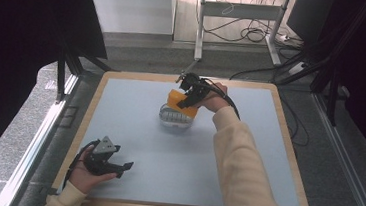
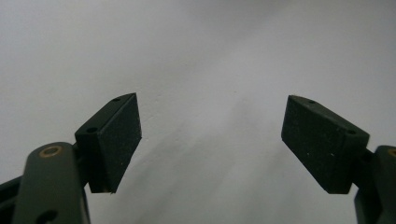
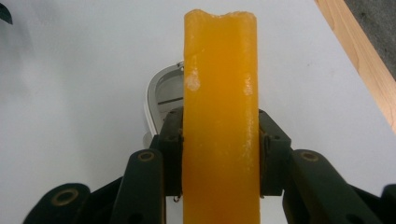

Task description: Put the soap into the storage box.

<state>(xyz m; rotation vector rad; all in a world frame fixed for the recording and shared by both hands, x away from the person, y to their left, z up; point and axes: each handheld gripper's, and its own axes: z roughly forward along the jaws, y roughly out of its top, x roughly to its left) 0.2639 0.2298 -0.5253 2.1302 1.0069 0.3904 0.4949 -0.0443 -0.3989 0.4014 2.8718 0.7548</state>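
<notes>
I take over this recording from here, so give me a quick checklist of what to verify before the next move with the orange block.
1. Right gripper clamped on the orange spongy block: ok.
2. Block centred between the pads: ok.
3. Block above the white and clear container: ok.
4. Container empty enough to take it: cannot tell.
5. Left gripper open, nothing between its jaws: ok.
6. Left gripper well away from the container, near the front of the pale blue table: ok.

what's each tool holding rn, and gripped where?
Right tool: shut on the orange block, pads pressing its two flat sides about midway along, over the white dish. Left tool: open, nothing between its pads.
</notes>
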